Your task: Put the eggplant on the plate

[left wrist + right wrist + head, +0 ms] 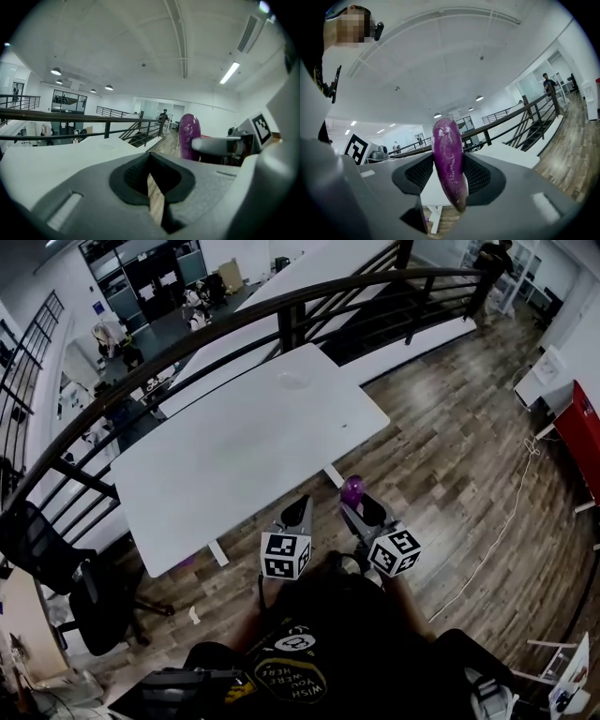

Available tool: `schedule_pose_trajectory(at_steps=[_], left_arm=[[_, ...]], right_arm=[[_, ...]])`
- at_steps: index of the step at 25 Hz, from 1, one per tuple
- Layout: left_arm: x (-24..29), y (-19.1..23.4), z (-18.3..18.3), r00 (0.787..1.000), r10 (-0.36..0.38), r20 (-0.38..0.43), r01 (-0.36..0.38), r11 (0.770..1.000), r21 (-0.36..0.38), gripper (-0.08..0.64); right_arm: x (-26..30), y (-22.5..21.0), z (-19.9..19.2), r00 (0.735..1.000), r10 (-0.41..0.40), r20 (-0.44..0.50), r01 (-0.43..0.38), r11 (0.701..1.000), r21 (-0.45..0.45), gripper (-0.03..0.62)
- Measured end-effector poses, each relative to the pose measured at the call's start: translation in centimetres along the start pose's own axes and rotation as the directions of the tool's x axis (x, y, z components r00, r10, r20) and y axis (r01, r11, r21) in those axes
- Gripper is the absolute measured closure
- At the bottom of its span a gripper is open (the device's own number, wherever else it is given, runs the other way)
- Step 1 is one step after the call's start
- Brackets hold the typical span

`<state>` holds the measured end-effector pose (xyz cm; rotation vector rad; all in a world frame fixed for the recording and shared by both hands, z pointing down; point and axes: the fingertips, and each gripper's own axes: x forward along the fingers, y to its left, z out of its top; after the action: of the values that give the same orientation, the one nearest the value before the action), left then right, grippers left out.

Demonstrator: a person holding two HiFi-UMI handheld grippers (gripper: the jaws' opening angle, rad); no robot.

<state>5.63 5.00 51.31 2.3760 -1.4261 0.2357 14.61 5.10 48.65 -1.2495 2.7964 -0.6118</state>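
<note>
A purple eggplant [352,489] stands upright between the pads of my right gripper [357,504], which is shut on it. In the right gripper view the eggplant [449,164] fills the gap of the right gripper [449,177], stem end down. My left gripper [301,506] hangs beside it, jaws together and holding nothing. From the left gripper view, the left gripper [150,176] shows only a thin slit, with the eggplant [190,136] off to the right. A pale plate [292,381] lies on the far part of the white table [225,465]. Both grippers hover over the wooden floor, short of the table's near edge.
A dark curved railing [281,306] runs behind the table. A black office chair [56,568] stands at the left. A red cabinet [581,437] and a white cable [506,521] are at the right. My own body fills the bottom of the head view.
</note>
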Motion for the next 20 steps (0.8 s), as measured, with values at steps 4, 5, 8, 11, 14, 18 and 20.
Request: schedule_pose_trajectory(at_steps=[4, 5, 8, 11, 14, 18, 20], left_arm=[[3.8, -1.2, 0.8, 1.0, 0.015, -0.008, -0.015, 1.0, 0.017, 0.555], [4.7, -1.4, 1.0, 1.0, 0.021, -0.012, -0.021, 1.0, 0.018, 0.555], [6.4, -1.5, 1.3, 0.999, 0.048, -0.021, -0.047, 0.999, 0.011, 0.555], [7.9, -1.4, 1.1, 0.997, 0.071, -0.042, -0.071, 0.997, 0.005, 0.555], [8.7, -0.8, 0.6, 0.992, 0.094, -0.079, -0.094, 0.996, 0.0, 0.555], [10.0, 1.2, 1.2, 0.99, 0.115, -0.088, -0.115, 0.993, 0.008, 0.555], [10.7, 2.6, 1.9, 0.989, 0.122, -0.083, -0.121, 0.993, 0.011, 0.555]], right_arm=[[1.2, -3.1, 1.1, 0.999, 0.039, -0.011, -0.038, 0.999, 0.012, 0.383], [1.6, -3.7, 1.2, 0.999, 0.05, -0.02, -0.05, 0.999, 0.02, 0.383], [2.3, -4.9, 1.1, 0.994, 0.096, -0.055, -0.094, 0.995, 0.039, 0.383], [3.1, -6.4, 0.9, 0.988, 0.123, -0.089, -0.119, 0.992, 0.047, 0.383], [4.2, -7.8, 0.6, 0.986, 0.131, -0.107, -0.123, 0.989, 0.079, 0.383], [6.6, -8.8, 0.7, 0.983, 0.144, -0.114, -0.133, 0.986, 0.101, 0.383], [8.2, -9.4, 1.0, 0.983, 0.144, -0.115, -0.133, 0.986, 0.099, 0.383]])
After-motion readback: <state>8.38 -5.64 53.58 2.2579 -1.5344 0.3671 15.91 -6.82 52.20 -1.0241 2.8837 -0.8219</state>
